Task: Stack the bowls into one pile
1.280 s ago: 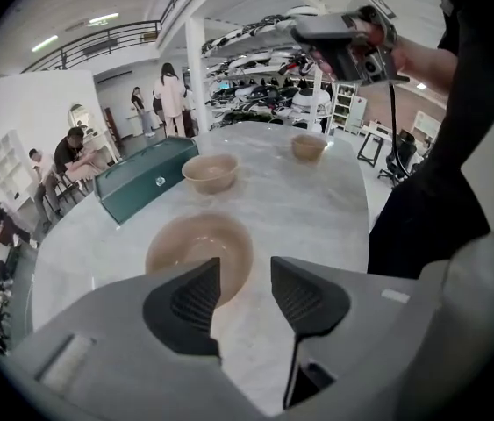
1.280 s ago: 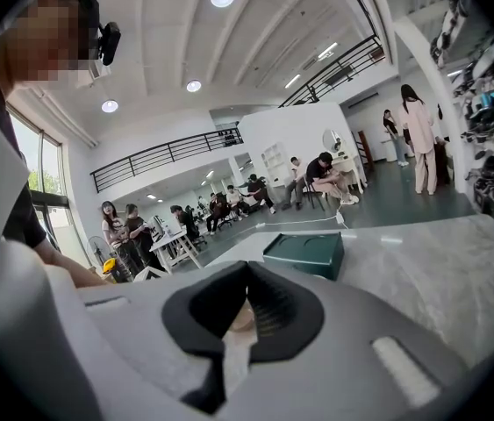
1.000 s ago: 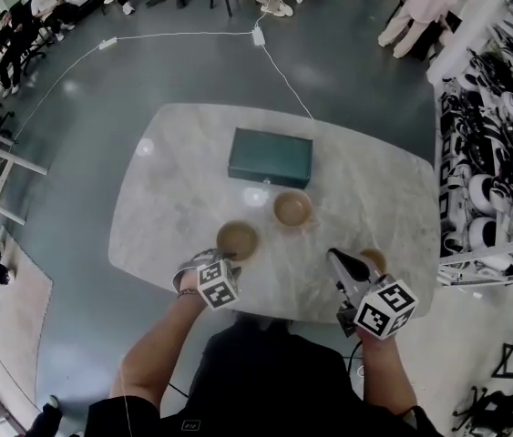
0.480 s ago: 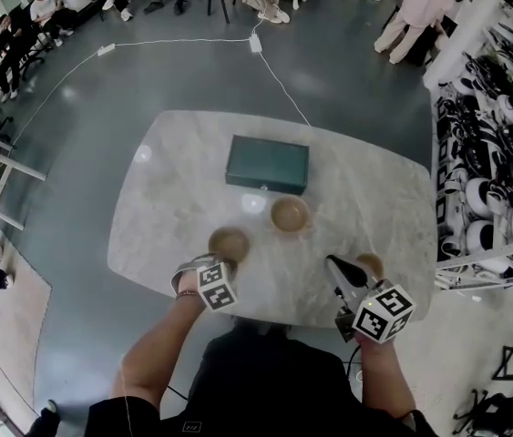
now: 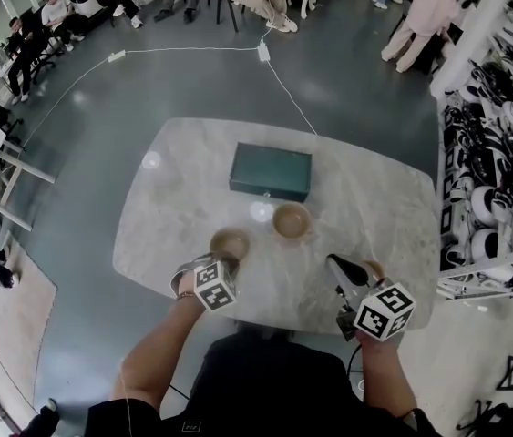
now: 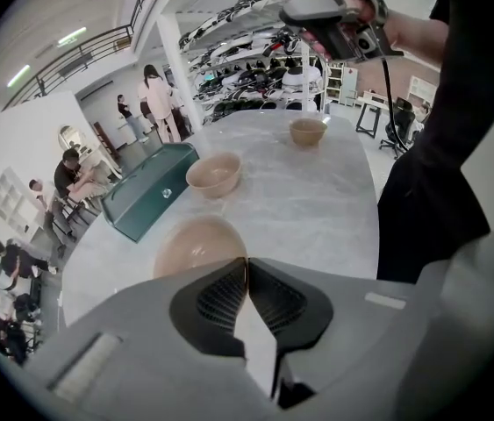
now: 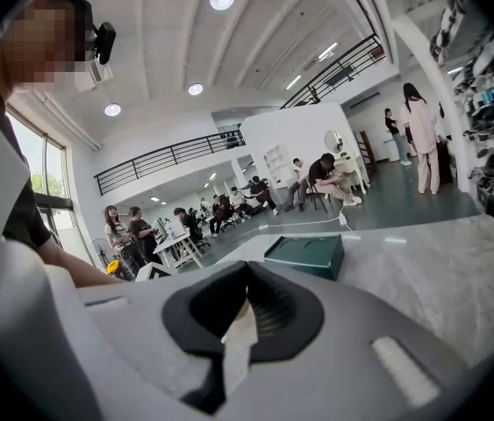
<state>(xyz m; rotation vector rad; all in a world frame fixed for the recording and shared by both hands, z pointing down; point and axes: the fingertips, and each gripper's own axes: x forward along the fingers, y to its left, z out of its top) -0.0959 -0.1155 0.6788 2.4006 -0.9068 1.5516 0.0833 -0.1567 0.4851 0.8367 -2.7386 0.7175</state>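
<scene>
One bowl [image 6: 196, 246], rim in left gripper [image 6: 247, 260]

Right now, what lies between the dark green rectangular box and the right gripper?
A tan round bowl on the marble table, clear in the head view.

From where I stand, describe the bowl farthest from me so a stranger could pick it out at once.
On the marble table, find the dark green box near the middle. The tan bowl sits in front of its right end, towards you. It alone is beside the box; the left bowl and the right bowl are nearer the table's front edge.
</scene>
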